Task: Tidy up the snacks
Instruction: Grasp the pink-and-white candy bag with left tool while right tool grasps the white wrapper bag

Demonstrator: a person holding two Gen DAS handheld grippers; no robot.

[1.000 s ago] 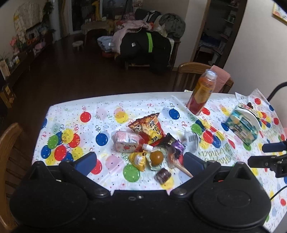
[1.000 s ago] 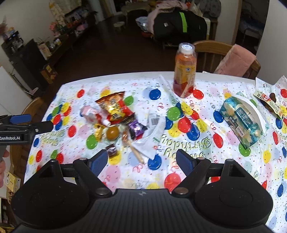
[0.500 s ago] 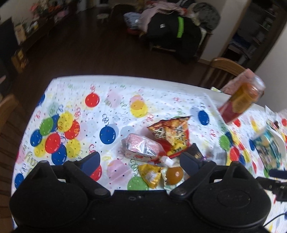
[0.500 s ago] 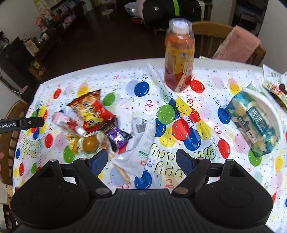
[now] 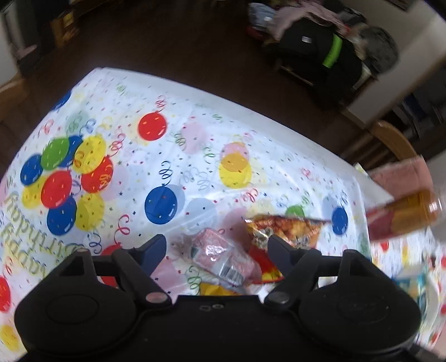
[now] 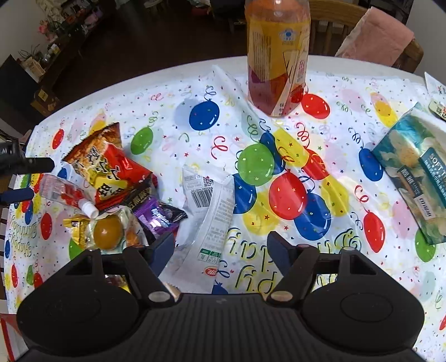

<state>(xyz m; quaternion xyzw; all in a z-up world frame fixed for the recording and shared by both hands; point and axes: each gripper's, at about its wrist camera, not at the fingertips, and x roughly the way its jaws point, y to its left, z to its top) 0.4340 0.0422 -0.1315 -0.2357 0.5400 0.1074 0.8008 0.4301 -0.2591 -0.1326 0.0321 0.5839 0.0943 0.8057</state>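
Note:
A heap of snacks lies on the balloon-print tablecloth (image 6: 278,178): a red-orange chip bag (image 6: 108,170), a pink pouch with a white cap (image 6: 62,192), a purple packet (image 6: 157,215), a wrapped brown egg (image 6: 107,232) and a white sachet (image 6: 207,211). My right gripper (image 6: 220,247) hangs open just above the sachet's near end. In the left wrist view my left gripper (image 5: 216,247) is open over the pink pouch (image 5: 220,256), with the chip bag (image 5: 281,228) by its right finger. The left gripper's fingers (image 6: 30,165) show at the right wrist view's left edge.
An orange juice bottle (image 6: 278,55) stands at the table's far side. A teal tissue pack (image 6: 415,172) lies on the right. Wooden chairs (image 6: 334,25) with a pink towel (image 6: 376,36) stand behind the table. Bare tablecloth (image 5: 111,156) spreads left of the heap.
Both grippers have dropped lower and moved forward over the heap. The left one swung left and now straddles the pink pouch; the right one now hangs over the white sachet.

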